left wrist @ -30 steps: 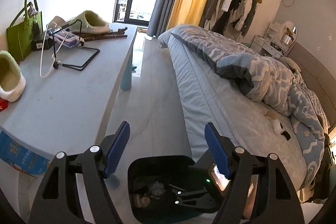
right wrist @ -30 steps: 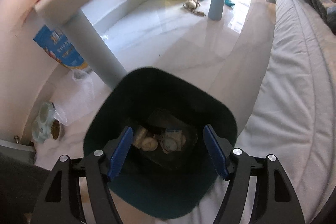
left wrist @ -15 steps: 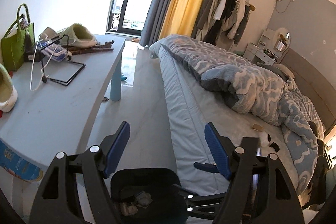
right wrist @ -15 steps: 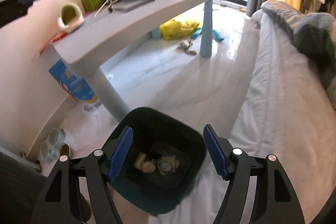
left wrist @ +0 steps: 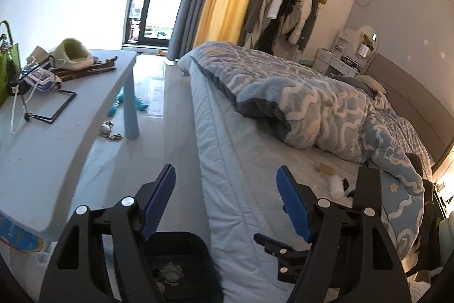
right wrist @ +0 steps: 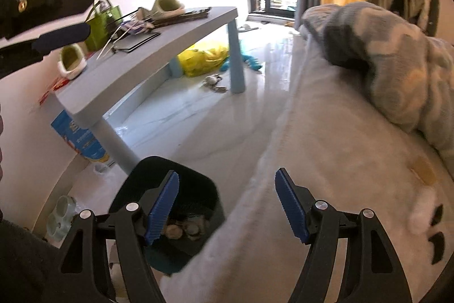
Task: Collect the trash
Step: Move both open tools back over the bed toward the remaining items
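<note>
The left claw has its blue ribbed pads apart with nothing between them, and it hangs over the edge of the pale blue mattress and the glossy floor beside it. The right claw is likewise spread and empty, held above the seam where the mattress meets the floor. Just below the left finger of each claw stands a black, square-mouthed plastic trash bin on the floor against the bed, with crumpled scraps of trash lying at its bottom. Farther out on the mattress, near the edge of the blue-and-white patterned quilt, lie a small tan cardboard piece, a white crumpled wad and small black bits. To the left, the light grey bench with pale blue legs carries green slippers, a green bag and cables, and a yellow plastic bag sits on the floor under it.
</note>
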